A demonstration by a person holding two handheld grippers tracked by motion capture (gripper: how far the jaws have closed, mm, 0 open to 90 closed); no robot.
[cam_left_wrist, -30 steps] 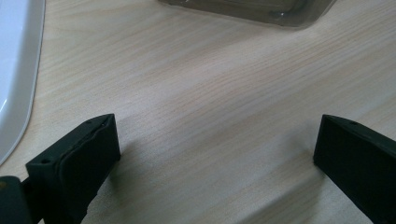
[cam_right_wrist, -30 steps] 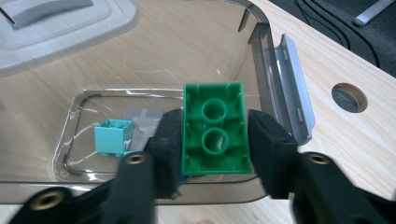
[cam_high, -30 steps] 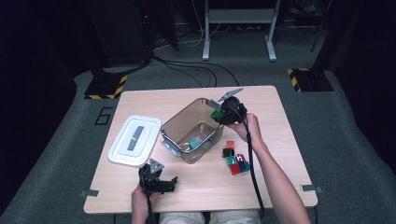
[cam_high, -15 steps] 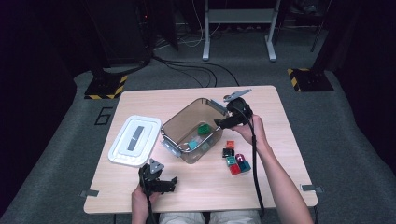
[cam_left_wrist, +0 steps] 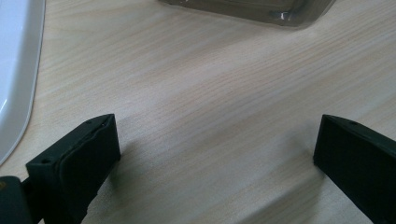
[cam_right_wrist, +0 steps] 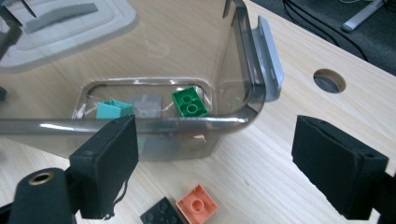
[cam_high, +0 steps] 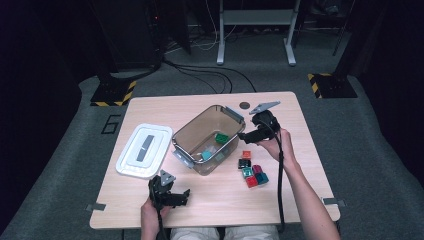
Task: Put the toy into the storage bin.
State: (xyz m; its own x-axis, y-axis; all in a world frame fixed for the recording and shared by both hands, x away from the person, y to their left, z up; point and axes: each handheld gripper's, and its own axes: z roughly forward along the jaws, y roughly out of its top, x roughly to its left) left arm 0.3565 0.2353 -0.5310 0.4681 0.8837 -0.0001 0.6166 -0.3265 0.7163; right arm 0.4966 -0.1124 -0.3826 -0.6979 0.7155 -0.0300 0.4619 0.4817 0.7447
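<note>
A clear grey bin (cam_high: pixel 192 129) stands mid-table with a green brick (cam_high: pixel 222 138) (cam_right_wrist: pixel 189 101), a teal brick (cam_right_wrist: pixel 114 109) and a grey brick (cam_right_wrist: pixel 145 103) on its floor. My right gripper (cam_high: pixel 244 135) (cam_right_wrist: pixel 217 140) hovers just outside the bin's right corner, above the table. Its jaws have just been opening and stand open with nothing between them. Several loose bricks lie below it, among them an orange one (cam_high: pixel 246 154) (cam_right_wrist: pixel 198 205) and a black one (cam_high: pixel 244 163). My left gripper (cam_high: pixel 183 197) (cam_left_wrist: pixel 215 140) rests open and empty near the table's front edge.
The bin's white lid (cam_high: pixel 145 150) (cam_left_wrist: pixel 14 70) lies flat left of the bin. A round cable hole (cam_high: pixel 244 105) (cam_right_wrist: pixel 329 80) sits in the table behind the right gripper. Bare wood lies between the left gripper and the bin.
The right gripper held the green brick over the bin, opened, and the brick dropped onto the bin's floor. The right hand then drew back to the right. The left gripper stayed put.
</note>
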